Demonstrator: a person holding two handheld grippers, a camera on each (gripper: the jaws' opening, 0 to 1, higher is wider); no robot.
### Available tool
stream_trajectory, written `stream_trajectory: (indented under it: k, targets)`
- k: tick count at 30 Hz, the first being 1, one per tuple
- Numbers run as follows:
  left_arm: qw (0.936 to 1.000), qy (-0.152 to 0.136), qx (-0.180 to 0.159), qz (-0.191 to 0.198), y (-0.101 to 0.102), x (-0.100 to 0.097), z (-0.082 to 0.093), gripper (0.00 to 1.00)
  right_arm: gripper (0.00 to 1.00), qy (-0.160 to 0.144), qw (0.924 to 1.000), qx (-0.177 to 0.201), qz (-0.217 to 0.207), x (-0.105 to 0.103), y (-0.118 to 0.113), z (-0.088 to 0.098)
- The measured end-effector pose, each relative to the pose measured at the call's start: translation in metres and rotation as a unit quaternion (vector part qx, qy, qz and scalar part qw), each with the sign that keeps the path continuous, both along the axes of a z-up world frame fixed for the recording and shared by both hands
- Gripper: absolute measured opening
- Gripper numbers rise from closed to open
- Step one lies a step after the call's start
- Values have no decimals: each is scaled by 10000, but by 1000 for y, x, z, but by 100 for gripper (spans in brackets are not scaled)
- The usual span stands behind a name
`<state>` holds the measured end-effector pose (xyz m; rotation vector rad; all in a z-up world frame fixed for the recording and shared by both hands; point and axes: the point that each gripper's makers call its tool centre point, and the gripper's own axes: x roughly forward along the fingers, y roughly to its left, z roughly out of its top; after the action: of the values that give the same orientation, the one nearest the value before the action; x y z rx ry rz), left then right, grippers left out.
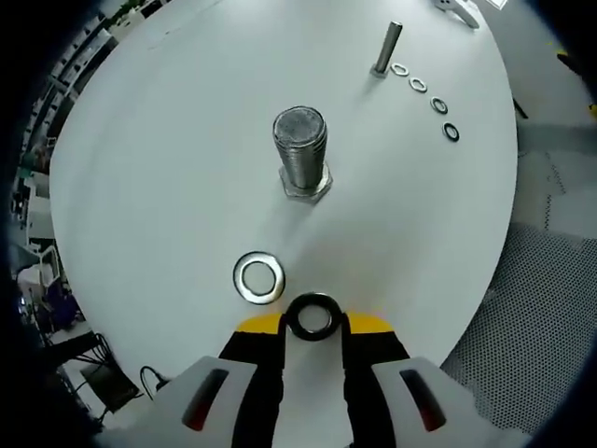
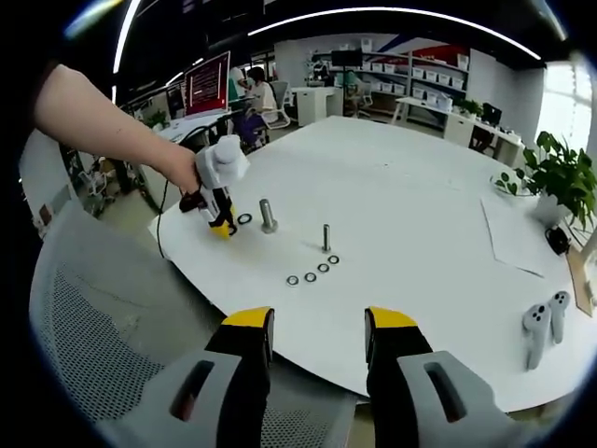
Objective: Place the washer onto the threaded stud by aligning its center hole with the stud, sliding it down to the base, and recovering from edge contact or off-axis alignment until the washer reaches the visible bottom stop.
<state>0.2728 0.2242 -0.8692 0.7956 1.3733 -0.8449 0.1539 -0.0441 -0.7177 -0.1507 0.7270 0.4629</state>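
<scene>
A thick threaded stud (image 1: 300,149) stands upright on its hex base on the white round table (image 1: 168,168). A silver washer (image 1: 259,277) lies flat in front of the stud. Just short of it, my left gripper (image 1: 314,325) holds a dark washer (image 1: 313,317) between its yellow-tipped jaws, low over the table and well short of the stud. The right gripper view shows a hand holding the left gripper (image 2: 222,222) beside the stud (image 2: 268,217) and a washer (image 2: 244,219). My right gripper (image 2: 320,327) is open with nothing in it, off the table's near edge.
A thin stud (image 1: 385,49) stands further back, with several small washers (image 1: 438,105) in a row beside it. A sheet of paper (image 2: 513,233), two white controllers (image 2: 543,327) and a plant (image 2: 560,173) sit at the table's right. A mesh chair (image 2: 84,355) is near the edge.
</scene>
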Motion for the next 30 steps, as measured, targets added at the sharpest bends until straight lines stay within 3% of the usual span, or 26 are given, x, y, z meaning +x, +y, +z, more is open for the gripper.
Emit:
stream_trajectory:
  k: [10, 30]
  targets:
    - [9998, -121, 90, 90, -1, -4, 2, 20, 41, -17, 10000, 32, -15, 1, 0, 1]
    - [9982, -367, -463, 114, 2, -8, 3, 19, 40, 15, 10000, 22, 7, 1, 0, 0]
